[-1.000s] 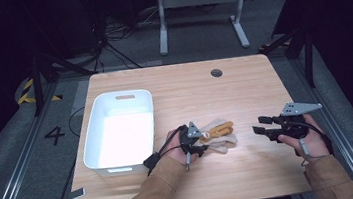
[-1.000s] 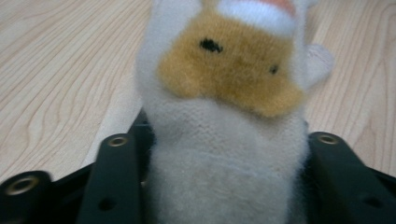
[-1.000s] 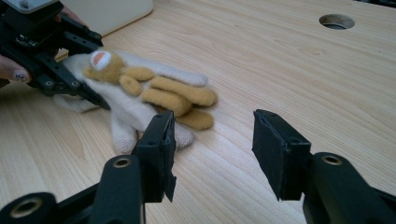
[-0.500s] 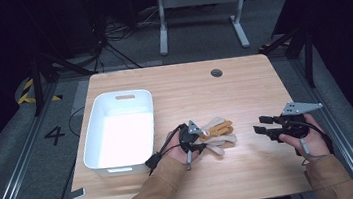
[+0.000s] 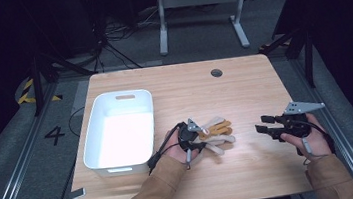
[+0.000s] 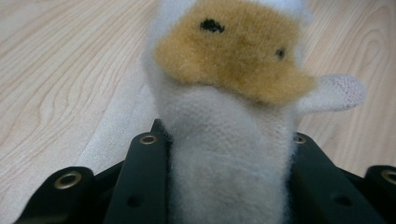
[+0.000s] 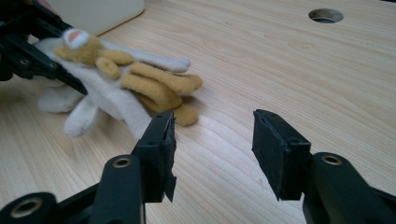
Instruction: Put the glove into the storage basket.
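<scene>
Wooden table (image 5: 243, 87), light grain, set in a dark room; a white bin (image 5: 120, 131) is placed on its left part. Item: pair of fleecy gloves (image 5: 214, 133), cream and tan, lying at mid-table just right of the bin. The left gripper (image 5: 192, 137) is seen clamped on one glove's cream cuff, its jaws having just been closing. The right gripper (image 5: 267, 124) is held apart at the right, jaws parted, nothing between them.
</scene>
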Tool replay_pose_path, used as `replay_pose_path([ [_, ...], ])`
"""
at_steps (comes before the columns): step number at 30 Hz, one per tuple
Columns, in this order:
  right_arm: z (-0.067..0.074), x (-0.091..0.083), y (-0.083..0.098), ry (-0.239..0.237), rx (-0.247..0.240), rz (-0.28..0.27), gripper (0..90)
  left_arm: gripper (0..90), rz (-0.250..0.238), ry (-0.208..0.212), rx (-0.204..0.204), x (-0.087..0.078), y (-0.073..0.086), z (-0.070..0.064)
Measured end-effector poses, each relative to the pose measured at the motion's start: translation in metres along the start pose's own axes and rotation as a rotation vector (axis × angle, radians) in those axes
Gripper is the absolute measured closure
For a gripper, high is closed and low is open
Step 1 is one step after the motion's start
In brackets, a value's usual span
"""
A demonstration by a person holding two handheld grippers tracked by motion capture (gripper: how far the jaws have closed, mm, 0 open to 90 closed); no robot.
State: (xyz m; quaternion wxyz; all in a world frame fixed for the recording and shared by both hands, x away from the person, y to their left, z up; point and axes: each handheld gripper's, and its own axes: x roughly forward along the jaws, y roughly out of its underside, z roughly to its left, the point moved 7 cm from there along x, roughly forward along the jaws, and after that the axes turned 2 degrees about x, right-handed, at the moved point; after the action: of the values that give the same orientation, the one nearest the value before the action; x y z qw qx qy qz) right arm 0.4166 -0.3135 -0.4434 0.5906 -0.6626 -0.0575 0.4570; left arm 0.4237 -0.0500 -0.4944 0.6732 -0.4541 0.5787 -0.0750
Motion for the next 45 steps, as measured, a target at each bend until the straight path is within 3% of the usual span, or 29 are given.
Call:
replay_pose_path([
  [5, -0.002, 0.0, 0.001, 0.0, 0.006, 0.008, 50.9, 66.9, 0.022, 0.028, -0.058, -0.01, -0.006, -0.003],
  [14, -0.014, 0.005, 0.003, 0.004, 0.036, 0.023, 52.8, 66.9, 0.052, 0.013, -0.086, -0.031, -0.015, -0.002],
  [21, -0.025, 0.012, 0.007, 0.048, 0.054, 0.127, 59.2, 66.9, 0.07, -0.002, -0.128, -0.043, -0.021, 0.002],
  [30, -0.04, 0.022, 0.009, 0.071, -0.007, 0.248, 69.6, 66.9, 0.102, -0.057, -0.162, -0.064, -0.029, 0.005],
  [32, -0.04, 0.027, 0.009, 0.062, -0.023, 0.259, 70.2, 66.8, 0.102, -0.083, -0.15, -0.068, -0.032, 0.006],
  [36, -0.042, 0.037, 0.01, 0.06, -0.055, 0.28, 71.1, 66.8, 0.102, -0.096, -0.153, -0.076, -0.036, 0.005],
  [45, -0.044, 0.043, 0.01, 0.052, -0.047, 0.287, 71.1, 66.7, 0.087, -0.1, -0.171, -0.094, -0.044, 0.009],
])
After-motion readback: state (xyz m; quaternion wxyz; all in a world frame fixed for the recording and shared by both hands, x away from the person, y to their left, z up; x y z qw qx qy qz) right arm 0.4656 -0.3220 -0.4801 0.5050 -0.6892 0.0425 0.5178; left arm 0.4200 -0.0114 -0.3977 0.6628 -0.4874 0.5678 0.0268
